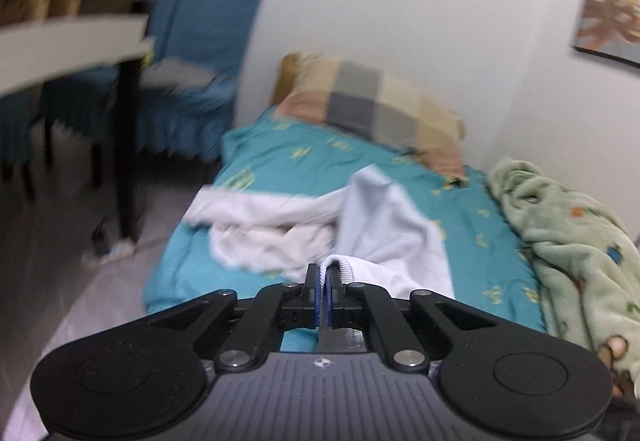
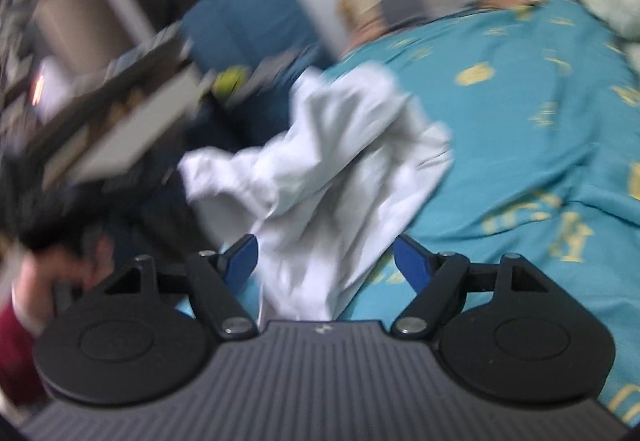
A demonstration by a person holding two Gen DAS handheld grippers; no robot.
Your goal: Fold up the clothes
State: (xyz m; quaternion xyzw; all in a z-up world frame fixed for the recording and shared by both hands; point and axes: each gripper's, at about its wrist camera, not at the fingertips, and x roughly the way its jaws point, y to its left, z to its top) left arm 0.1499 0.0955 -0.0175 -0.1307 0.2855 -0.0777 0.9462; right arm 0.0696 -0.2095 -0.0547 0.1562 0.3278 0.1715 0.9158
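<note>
Left hand-held gripper (image 1: 327, 277) pinches white garment's (image 1: 384, 225) ribbed edge.

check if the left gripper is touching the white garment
Touching: the left wrist view shows the left gripper shut on the white garment, its ribbed edge pinched.

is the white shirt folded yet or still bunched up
Bunched up, not folded. The white garment lies crumpled on the teal bedspread, its ribbed edge pinched in the shut left gripper; the right gripper is open.

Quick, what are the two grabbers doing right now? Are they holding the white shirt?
Left gripper: shut on the ribbed edge of the white shirt.
Right gripper: open, fingers either side of the white shirt, not pinching it.
</note>
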